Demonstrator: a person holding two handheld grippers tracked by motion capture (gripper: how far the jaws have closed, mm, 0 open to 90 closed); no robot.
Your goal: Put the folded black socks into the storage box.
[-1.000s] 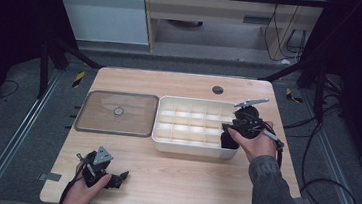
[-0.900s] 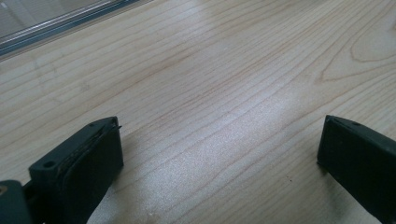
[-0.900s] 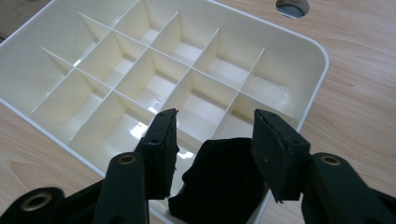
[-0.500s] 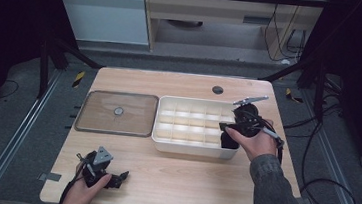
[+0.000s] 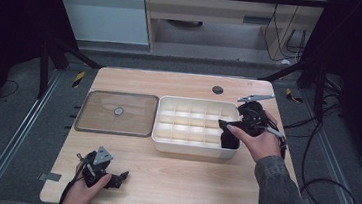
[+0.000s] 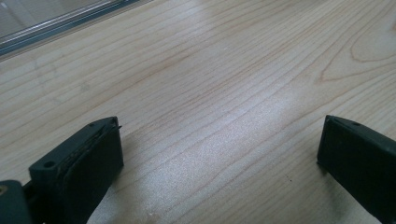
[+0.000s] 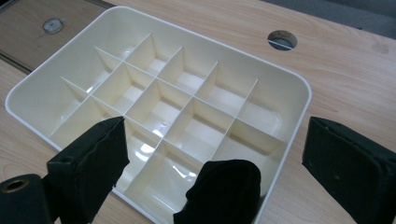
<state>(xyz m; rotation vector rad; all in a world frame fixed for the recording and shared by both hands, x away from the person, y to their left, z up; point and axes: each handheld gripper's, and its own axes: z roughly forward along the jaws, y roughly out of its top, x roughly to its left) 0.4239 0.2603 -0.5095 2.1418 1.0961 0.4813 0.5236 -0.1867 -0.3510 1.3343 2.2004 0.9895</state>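
A white compartment tray [image 5: 194, 126] [image 7: 154, 98] sits mid-table. A black soft bundle [image 5: 229, 140] [image 7: 224, 189] stands in its near right corner compartment. My right gripper [image 5: 228, 128] [image 7: 215, 126] hovers over that corner, open. Its jaws have just been opening and stand on either side of the bundle without touching it. My left gripper [image 5: 120, 178] [image 6: 219, 123] rests low at the table's front left, open, with bare wood between its jaws.
A clear flat lid [image 5: 117, 112] with a small round knob lies left of the tray, and its edge [image 6: 60, 21] is seen beyond the left gripper. A round cable hole [image 5: 217, 90] [image 7: 282, 39] is behind the tray. Cables trail off the table's right side.
The right gripper's jaws have spread apart and let go of the black bundle, which stays in the corner compartment. The left hand and gripper have not moved.
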